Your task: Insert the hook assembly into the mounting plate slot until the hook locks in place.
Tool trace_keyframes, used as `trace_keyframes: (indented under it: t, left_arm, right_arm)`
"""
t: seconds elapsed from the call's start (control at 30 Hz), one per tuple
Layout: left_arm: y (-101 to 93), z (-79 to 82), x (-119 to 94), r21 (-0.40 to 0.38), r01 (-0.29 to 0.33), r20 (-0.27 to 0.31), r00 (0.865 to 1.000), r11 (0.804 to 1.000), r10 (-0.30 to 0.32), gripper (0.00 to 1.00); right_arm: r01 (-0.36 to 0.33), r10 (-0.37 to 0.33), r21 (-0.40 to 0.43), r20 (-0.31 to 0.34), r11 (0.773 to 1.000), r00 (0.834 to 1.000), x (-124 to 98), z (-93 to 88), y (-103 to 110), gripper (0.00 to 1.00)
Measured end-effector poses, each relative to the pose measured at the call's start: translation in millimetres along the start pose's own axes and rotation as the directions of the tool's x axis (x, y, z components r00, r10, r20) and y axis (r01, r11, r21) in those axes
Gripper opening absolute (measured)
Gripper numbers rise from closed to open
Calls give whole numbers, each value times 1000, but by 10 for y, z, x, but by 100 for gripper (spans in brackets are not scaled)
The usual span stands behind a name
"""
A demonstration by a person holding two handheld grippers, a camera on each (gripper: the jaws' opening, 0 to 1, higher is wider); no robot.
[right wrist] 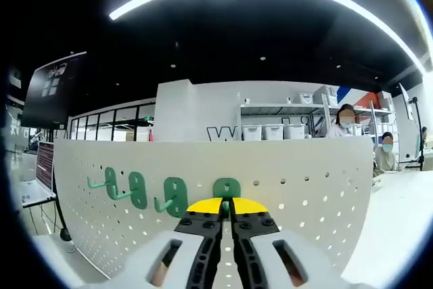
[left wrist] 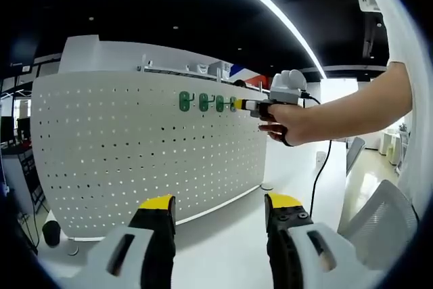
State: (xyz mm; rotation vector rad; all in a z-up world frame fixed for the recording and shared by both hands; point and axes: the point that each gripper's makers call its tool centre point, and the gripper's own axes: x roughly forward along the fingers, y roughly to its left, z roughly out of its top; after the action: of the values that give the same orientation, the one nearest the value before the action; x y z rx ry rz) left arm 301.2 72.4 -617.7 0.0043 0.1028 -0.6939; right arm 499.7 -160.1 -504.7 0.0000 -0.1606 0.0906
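Nearest in the left gripper view, the left gripper (left wrist: 220,211) is sitting with its yellow-tipped jaws spread wide and nothing between them, over the white table (left wrist: 230,248). Beyond it the white pegboard (left wrist: 135,147) is standing upright on the table, with three green hooks (left wrist: 202,102) hanging in a row near its top edge. At 2 o'clock a person's hand (left wrist: 287,126) is pressing the right gripper (left wrist: 252,105) against the board just right of those hooks; something yellow-green is showing at its tips, too small to identify. A black cable (left wrist: 323,160) is hanging from that gripper.

In the right gripper view, the right gripper (right wrist: 226,206) is showing its jaws pressed together, with a sliver of green between the yellow tips. Directly above the tips, the fourth green hook (right wrist: 226,187) is sitting against the pegboard (right wrist: 304,181); I cannot tell whether it is seated. At 9 o'clock three more hooks (right wrist: 139,189) are hanging, prongs pointing out. Farther back, white bins (right wrist: 274,132) are standing on a shelf (right wrist: 284,108); their contents are hidden. Two seated people are visible at 3 o'clock.
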Motion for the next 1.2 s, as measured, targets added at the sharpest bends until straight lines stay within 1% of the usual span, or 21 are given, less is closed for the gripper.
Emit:
trace_keyframes:
  t: [0.03, 0.07, 0.1, 0.13, 0.2, 0.27, 0.3, 0.33, 0.37, 0.43, 0.5, 0.63, 0.8, 0.93, 1.07, 1.1, 1.13, 1.17, 1.2]
  left_arm:
    - [-5, -2, 2, -2, 1, 0, 1000, 1000, -1, 55]
    - [-11, -6, 4, -5, 2, 0, 1000, 1000, -2, 55]
    - [-12, -7, 4, -5, 2, 0, 1000, 1000, -2, 55]
    - [-18, -9, 4, -4, 2, 1, 1000, 1000, -2, 55]
    - [-26, -18, 4, -8, 5, 2, 1000, 1000, -5, 55]
    - [-32, -51, 8, -7, 6, -5, 1000, 1000, -6, 55]
    - [-36, -54, 10, -7, 7, -6, 1000, 1000, -7, 55]
    - [-38, -60, 11, -8, 8, -7, 1000, 1000, -8, 55]
    - [-37, -69, 11, -7, 9, -8, 1000, 1000, -9, 55]
    - [-36, -65, 11, -7, 9, -8, 1000, 1000, -9, 55]
    - [-35, -55, 8, -7, 8, -5, 1000, 1000, -8, 55]
    - [-33, -67, 8, -7, 8, -7, 1000, 1000, -8, 56]
    - [-45, -52, 13, -4, 10, -4, 1000, 1000, -10, 56]
    - [-48, -41, 15, -3, 10, -1, 1000, 1000, -10, 56]
    - [-50, -40, 16, -4, 11, 1, 1000, 1000, -11, 56]
    - [-54, -39, 15, -3, 11, 1, 1000, 1000, -11, 56]
    - [-56, -39, 15, -3, 12, 1, 1000, 1000, -12, 56]
    - [-57, -43, 18, -3, 12, -1, 1000, 1000, -12, 56]
    - [-57, -48, 21, -2, 11, -3, 1000, 1000, -11, 56]
  right_arm:
    - [-38, 38, 38, 5, 999, 999, 4, -3, 35, 4]
    - [-57, 56, 52, 7, 997, 998, -2, -2, 42, 5]
    - [-61, 61, 17, -1, 998, 998, -14, -15, 15, 5]
    - [-73, 73, 5, -6, 997, 997, -16, -25, 14, 5]
    - [-103, 103, 10, -20, 995, 994, -25, -49, 33, 10]
    - [-124, 124, 3, -13, 992, 992, -40, -47, 52, 13]
    - [-141, 141, 27, -3, 990, 990, -43, -42, 82, 16]
    - [-150, 150, 17, -15, 989, 989, -46, -65, 91, 17]
    - [-152, 152, 3, -28, 988, 988, -52, -85, 93, 18]
    - [-157, 157, 28, -19, 987, 987, -74, -83, 87, 21]
    - [-155, 156, 30, -27, 987, 987, -76, -102, 80, 24]
    - [-167, 168, 28, -37, 986, 985, -76, -117, 104, 25]
    - [-163, 164, 32, -36, 986, 986, -82, -106, 95, 25]
    - [-172, 174, 33, -37, 984, 984, -144, -123, 63, 26]
    - [-213, 215, 46, -34, 976, 976, -219, -142, 88, 29]
    - [-239, 241, 64, -24, 969, 970, -248, -134, 119, 30]
    - [-242, 244, 69, -24, 968, 969, -264, -142, 117, 31]
    - [-266, 270, 90, -27, 960, 963, -292, -161, 153, 32]
    - [-275, 279, 93, -30, 957, 960, -312, -172, 164, 33]
